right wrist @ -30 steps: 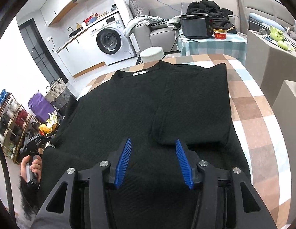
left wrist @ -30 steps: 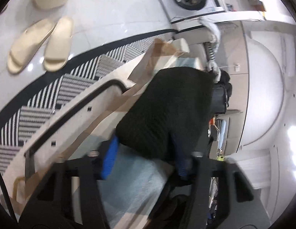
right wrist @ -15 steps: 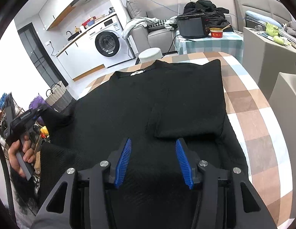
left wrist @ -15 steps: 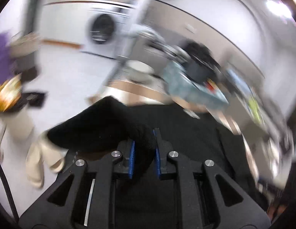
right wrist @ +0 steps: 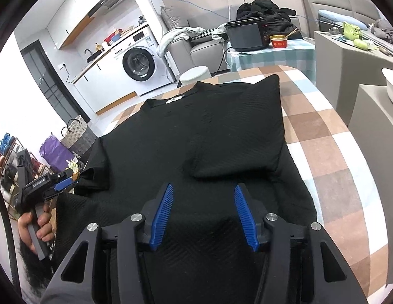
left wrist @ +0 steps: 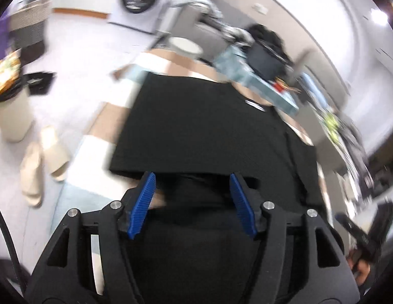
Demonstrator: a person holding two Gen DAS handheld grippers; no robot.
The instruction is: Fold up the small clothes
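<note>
One by one, noting the items, starting with the black top (right wrist: 196, 131). Finding it lying flat, collar away from the person, on the checked tablecloth (right wrist: 323, 131) of a table, covering most of it. Seeing a ribbed or textured knit, plain black, with a small pale label (right wrist: 175, 99) at the neck. Recording the folded sleeve (right wrist: 242, 131) on the right-hand side as turned inward over the body, forming a neat panel with straight edges. Recording the other sleeve (right wrist: 95, 174) as lying doubled at the left edge, less tidy, partly off the table edge.

Observing the left gripper (left wrist: 192, 179) just beside that sleeve, jaws opening, pads apart with cloth showing beyond them but nothing pinched; judging this as letting go after laying the sleeve inward, to match the first fold. Noting motion blur in the left wrist view, limiting certainty on contact.

Observing the right gripper (right wrist: 202, 187) poised above the hem end, jaws parted, gripping nothing; judging it as waiting near the bottom edge for the lengthwise fold.

Noting, further out, a hand (right wrist: 36, 225) on the left handle, a white stool (right wrist: 194, 74), a washing machine (right wrist: 139, 62) and pale slippers (left wrist: 41, 162) on the floor.
</note>
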